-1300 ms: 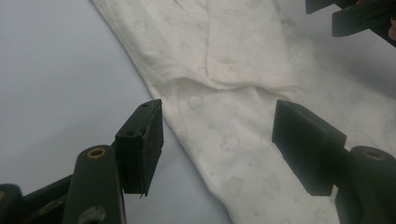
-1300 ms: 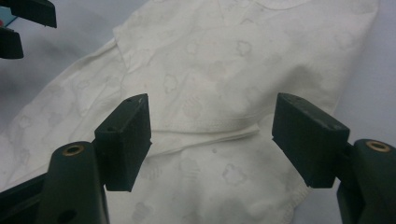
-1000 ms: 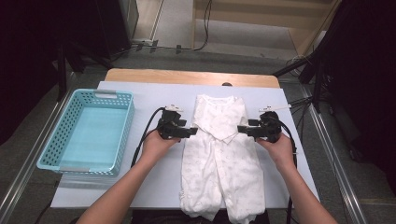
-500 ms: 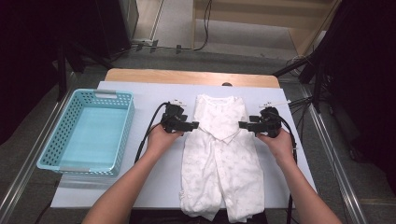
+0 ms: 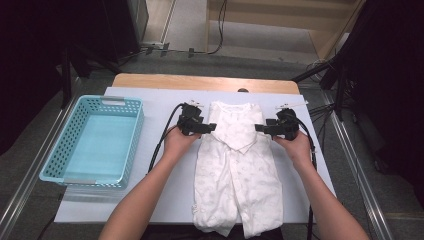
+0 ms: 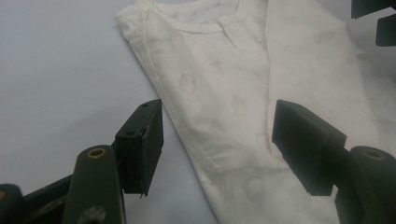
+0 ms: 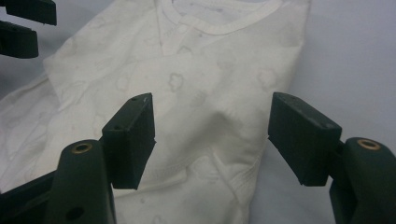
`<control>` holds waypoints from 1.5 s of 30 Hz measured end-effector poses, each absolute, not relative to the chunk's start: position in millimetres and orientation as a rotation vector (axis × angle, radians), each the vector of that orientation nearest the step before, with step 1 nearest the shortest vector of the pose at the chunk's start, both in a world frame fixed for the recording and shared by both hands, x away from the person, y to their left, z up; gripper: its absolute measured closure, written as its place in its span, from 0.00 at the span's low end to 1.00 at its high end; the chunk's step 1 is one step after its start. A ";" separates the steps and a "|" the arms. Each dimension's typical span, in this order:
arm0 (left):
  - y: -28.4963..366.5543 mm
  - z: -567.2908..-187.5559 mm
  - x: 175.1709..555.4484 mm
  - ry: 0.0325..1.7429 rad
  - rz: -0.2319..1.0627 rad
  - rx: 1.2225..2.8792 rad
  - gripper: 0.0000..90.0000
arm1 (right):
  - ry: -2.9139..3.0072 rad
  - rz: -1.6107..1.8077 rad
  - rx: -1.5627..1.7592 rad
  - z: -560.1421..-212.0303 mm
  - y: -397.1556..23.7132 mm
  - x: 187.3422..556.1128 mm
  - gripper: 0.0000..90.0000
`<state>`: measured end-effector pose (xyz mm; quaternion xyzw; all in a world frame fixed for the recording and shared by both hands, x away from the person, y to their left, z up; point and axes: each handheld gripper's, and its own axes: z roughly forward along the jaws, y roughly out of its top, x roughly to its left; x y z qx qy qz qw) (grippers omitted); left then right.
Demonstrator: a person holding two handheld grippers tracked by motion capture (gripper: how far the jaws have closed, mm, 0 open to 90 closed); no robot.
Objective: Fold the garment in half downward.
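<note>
Centrally, on the white table cover (image 5: 165,107), lies one infant garment (image 5: 235,170), the landmark for this entry; it is spread flat, neckline toward the far edge, legs toward the person, hem reaching the near edge of the cover; cloth off-white with a faint printed pattern of small cloud-like shapes; ribbed neckband (image 7: 219,25) with a short placket below it; upper part folded in on both sides, so that its lower edge forms a point over the body; stitched seam along each side edge; light creasing in the lower half. Left of the garment, well apart, stands a light blue basket (image 5: 60,150) with perforated walls. Beyond the garment, a strip of bare wooden tabletop (image 5: 200,82) shows past the cover. At the garment's left edge, level with the folded upper part, sits the left gripper (image 6: 217,140); jaws parted and not clamping, one over the bare cover, the other over the cloth, the side seam between them. At the garment's right edge, opposite, sits the right gripper (image 7: 210,140); its jaws have just been closing somewhat but stand apart, cloth and a folded edge lying between them, pads not pressing on it. Black cables (image 5: 162,137) trail from each gripper toward the near side.
</note>
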<state>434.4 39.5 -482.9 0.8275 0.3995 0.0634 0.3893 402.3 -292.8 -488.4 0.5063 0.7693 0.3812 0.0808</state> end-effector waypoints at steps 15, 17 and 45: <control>23.0 -484.3 459.1 1.063 0.195 2.114 0.39 | 2.279 1.097 1.545 -490.4 -292.2 428.2 0.35; 21.0 -484.7 462.9 1.071 0.206 2.110 0.39 | 2.275 1.086 1.543 -491.7 -292.3 432.5 0.36; 10.1 -506.9 462.9 1.146 0.307 2.098 0.95 | 2.239 1.029 1.663 -513.4 -291.2 448.9 0.92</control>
